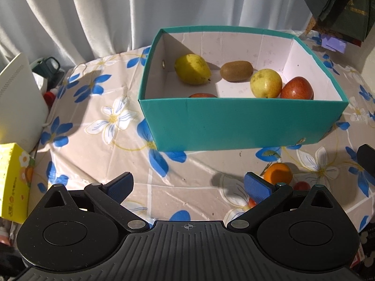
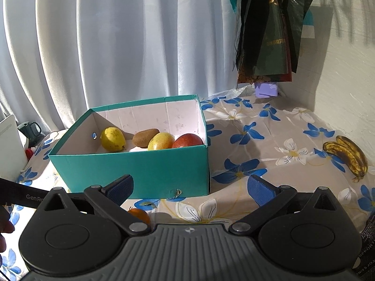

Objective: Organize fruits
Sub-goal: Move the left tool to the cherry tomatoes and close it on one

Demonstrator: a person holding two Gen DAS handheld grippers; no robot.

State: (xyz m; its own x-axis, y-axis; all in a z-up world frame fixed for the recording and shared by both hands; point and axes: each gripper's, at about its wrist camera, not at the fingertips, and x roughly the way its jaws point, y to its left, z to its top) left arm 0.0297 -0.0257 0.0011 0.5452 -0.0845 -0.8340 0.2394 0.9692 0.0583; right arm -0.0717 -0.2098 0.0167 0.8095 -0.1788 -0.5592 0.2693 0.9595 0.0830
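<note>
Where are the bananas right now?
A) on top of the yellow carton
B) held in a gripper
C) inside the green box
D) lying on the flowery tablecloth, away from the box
D: the bananas lie on the tablecloth, well apart from the box, which holds pears, a kiwi and red fruit instead; both the right gripper and the left gripper are open and hold nothing.

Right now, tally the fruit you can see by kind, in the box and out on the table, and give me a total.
Pears: 2, in the teal box
Kiwi: 1, in the box
Red fruit: 2, in the box, one mostly hidden by the front wall
Orange: 1, on the table
Bananas: 2, on the table
Small red items by the orange: 2, kind unclear
Total: 10
</note>
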